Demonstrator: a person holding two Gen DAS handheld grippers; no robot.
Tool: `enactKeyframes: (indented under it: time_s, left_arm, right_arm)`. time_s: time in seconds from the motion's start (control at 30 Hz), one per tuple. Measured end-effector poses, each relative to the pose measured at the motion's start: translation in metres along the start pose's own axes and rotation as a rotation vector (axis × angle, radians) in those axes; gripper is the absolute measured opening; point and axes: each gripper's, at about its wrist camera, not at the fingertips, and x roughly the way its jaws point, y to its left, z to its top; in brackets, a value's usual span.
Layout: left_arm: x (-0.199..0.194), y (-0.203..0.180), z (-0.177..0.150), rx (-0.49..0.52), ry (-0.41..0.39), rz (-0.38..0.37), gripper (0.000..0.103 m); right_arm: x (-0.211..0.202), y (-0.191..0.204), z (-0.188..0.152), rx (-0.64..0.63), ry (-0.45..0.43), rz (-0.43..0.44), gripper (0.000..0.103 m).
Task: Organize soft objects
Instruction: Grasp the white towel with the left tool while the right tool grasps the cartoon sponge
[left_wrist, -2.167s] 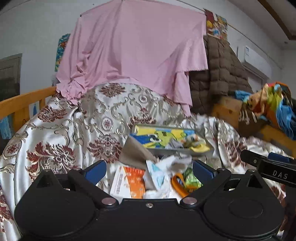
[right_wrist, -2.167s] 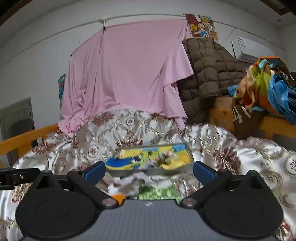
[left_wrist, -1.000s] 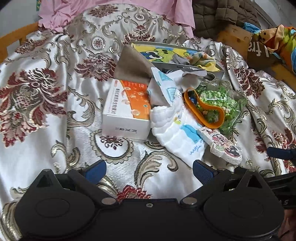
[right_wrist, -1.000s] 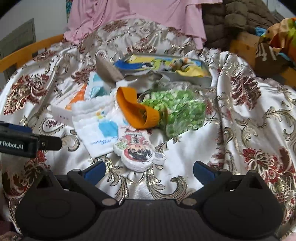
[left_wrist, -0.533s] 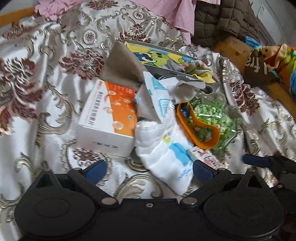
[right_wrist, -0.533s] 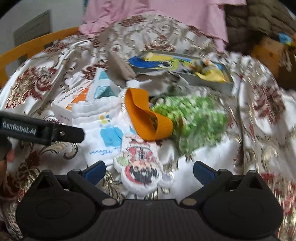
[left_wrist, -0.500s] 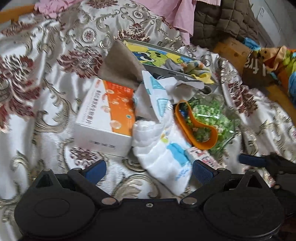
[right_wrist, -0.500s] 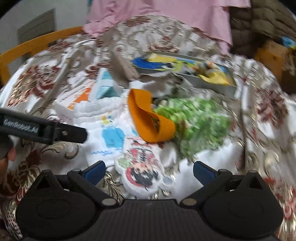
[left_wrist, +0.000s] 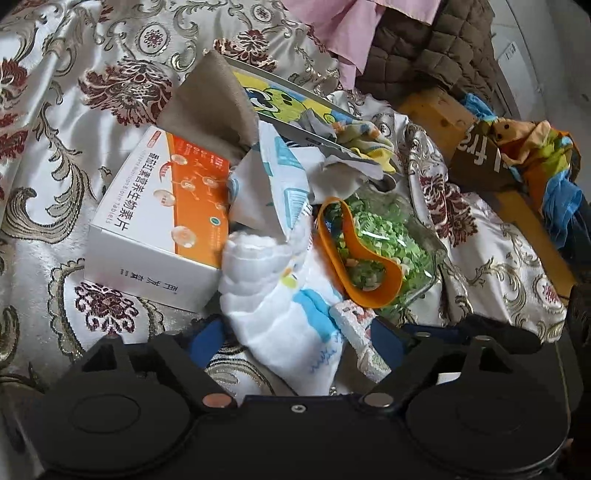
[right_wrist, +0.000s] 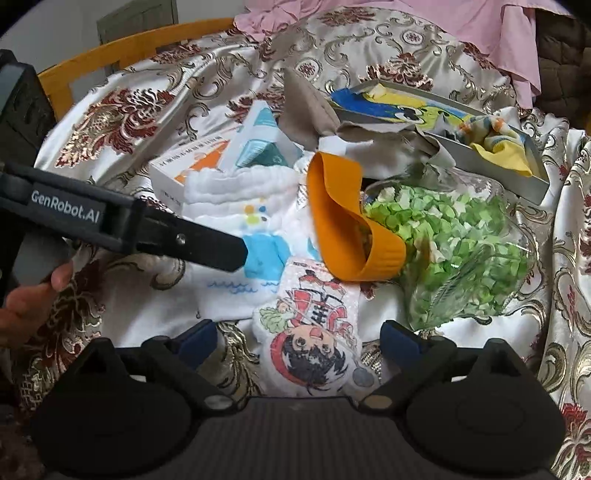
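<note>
White muslin with blue cartoon prints, the folded cloth (left_wrist: 284, 317) lies between the spread fingers of your left claw (left_wrist: 295, 338), which is open around it without pinching. Your right claw (right_wrist: 299, 338) is open too, its blue pads either side of the flat cartoon-figure pad (right_wrist: 314, 332) (a red-robed character printed on it), and nothing is clamped.

Everything sits on a bed under a silvery brocade cover (right_wrist: 122, 110) with dark red flowers, piled roughly mid-bed. The cartoon-figure pad touches the near corner of the folded cloth. Just beyond them an orange silicone band (right_wrist: 343, 221) curls against a clear bag of green scraps (right_wrist: 461, 243), which lies toward the right edge of the bed. To the left of the cloth, an orange-and-white medicine box (left_wrist: 159, 221) lies flat, with a taupe cloth (left_wrist: 214, 110) draped over its far corner. A white packet with teal print (left_wrist: 284, 184) leans between the box and the band. Farther back, a shallow tin with a cartoon lining (right_wrist: 491, 155) holds a yellow-patterned cloth (right_wrist: 491, 136), and a grey rag (right_wrist: 399, 144) spills over its near wall.

From your right wrist view, the left claw's arm crosses in from the left, its tip over the folded cloth's blue print. A wooden bed rail (right_wrist: 110, 51) runs along the far left edge.
</note>
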Motion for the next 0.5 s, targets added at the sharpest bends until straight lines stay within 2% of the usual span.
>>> enactKeyframes:
  time_s: [0.07, 0.13, 0.27, 0.33, 0.4, 0.5]
  left_arm:
    - [0.003, 0.001, 0.001, -0.011, -0.006, 0.013, 0.068]
    - [0.006, 0.003, 0.001, -0.010, -0.002, 0.035, 0.045]
    - [0.008, 0.007, 0.002, -0.041, 0.008, 0.013, 0.031]
    - [0.010, 0.007, 0.001, -0.045, 0.023, -0.004, 0.017]
    - [0.009, 0.005, -0.002, -0.026, 0.022, -0.013, 0.013]
    - [0.006, 0.001, -0.005, -0.003, 0.005, 0.014, 0.010]
  right_arm:
    - [0.004, -0.004, 0.000, 0.018, 0.024, -0.016, 0.089]
    - [0.008, -0.009, 0.000, 0.047, 0.042, -0.025, 0.085]
    - [0.007, -0.012, 0.000, 0.066, 0.038, -0.023, 0.073]
    - [0.007, -0.011, 0.000, 0.063, 0.037, -0.012, 0.065]
    - [0.007, -0.007, 0.000, 0.048, 0.036, -0.018, 0.065]
    - [0.006, 0.000, 0.002, 0.018, 0.034, -0.028, 0.064]
